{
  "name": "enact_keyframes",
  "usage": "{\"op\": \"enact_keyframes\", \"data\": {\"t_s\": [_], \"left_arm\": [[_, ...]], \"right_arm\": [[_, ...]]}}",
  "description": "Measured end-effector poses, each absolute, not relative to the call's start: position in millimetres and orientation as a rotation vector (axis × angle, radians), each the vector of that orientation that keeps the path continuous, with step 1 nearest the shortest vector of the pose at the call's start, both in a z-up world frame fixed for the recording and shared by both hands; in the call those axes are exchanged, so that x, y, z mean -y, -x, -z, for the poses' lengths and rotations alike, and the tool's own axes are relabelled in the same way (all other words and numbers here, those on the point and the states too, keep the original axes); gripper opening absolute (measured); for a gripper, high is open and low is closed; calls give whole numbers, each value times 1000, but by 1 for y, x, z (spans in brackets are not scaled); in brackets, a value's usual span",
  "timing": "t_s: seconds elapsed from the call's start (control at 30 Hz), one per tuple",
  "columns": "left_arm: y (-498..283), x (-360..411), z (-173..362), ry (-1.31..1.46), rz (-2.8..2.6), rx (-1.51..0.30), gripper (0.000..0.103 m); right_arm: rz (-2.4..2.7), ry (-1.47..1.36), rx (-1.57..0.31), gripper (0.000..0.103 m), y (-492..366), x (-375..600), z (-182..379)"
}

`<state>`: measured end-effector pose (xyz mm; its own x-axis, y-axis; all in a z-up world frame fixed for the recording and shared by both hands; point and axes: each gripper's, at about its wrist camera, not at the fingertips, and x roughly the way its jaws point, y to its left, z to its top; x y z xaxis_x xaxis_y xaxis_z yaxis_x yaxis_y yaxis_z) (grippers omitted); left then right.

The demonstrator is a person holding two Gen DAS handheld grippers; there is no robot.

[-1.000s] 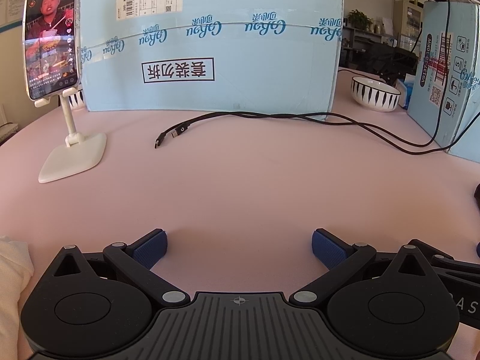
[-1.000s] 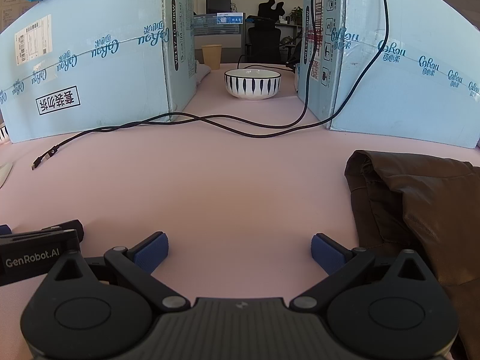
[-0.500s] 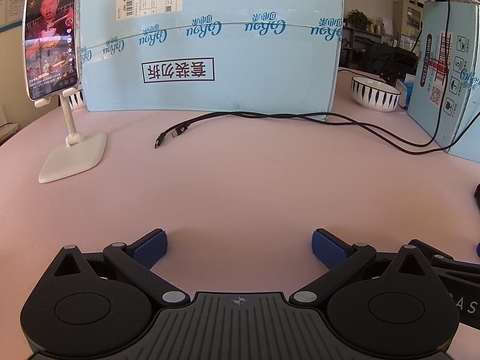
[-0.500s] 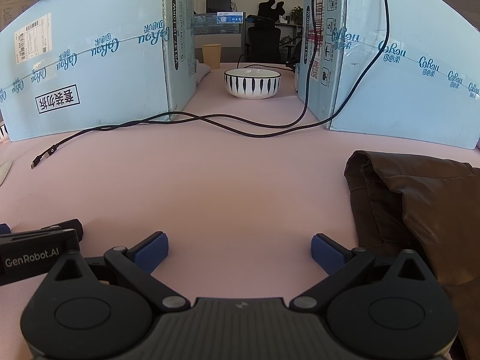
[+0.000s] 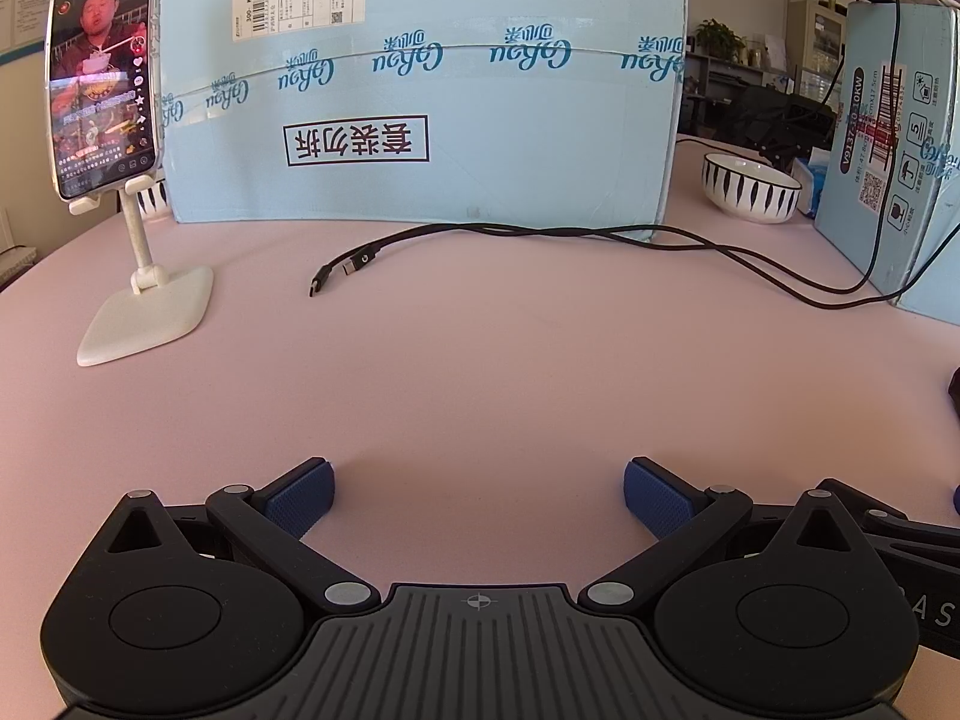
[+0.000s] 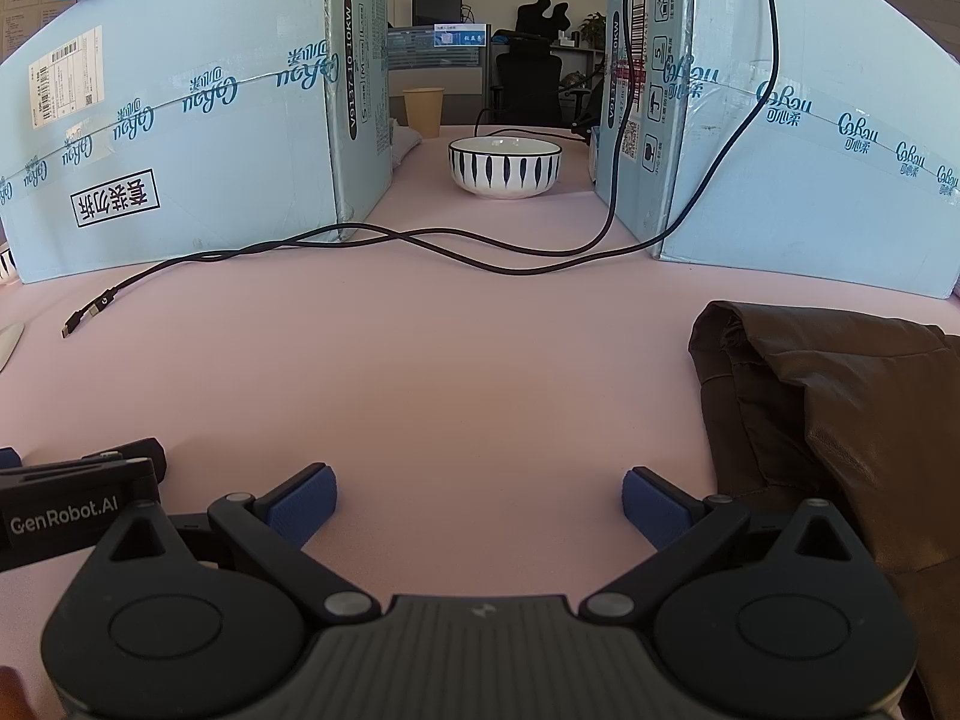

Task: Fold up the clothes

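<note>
On the bench point(image 6: 468, 372), near right, the brown garment point(image 6: 840, 420) lies bunched; both my hand-held grippers, left point(image 5: 478, 495) and right point(image 6: 478, 498), gape empty (nothing has shifted lately), so folding hasn't begun.

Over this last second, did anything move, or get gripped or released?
A pale cloth at the lower-left edge of the left wrist view has gone out of sight. Both the left gripper and right gripper stay open and empty; the brown garment lies untouched.
</note>
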<state>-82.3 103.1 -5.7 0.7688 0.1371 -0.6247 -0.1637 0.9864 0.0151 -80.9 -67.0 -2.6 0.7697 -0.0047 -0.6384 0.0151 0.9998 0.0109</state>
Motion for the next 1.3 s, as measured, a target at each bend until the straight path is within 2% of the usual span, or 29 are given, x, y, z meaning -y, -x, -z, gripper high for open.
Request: {"op": "enact_keyframes", "data": {"t_s": [1.3], "left_arm": [[82, -106, 6, 41, -163, -675, 103]], "right_arm": [[12, -12, -692, 103, 81, 68, 3]]}}
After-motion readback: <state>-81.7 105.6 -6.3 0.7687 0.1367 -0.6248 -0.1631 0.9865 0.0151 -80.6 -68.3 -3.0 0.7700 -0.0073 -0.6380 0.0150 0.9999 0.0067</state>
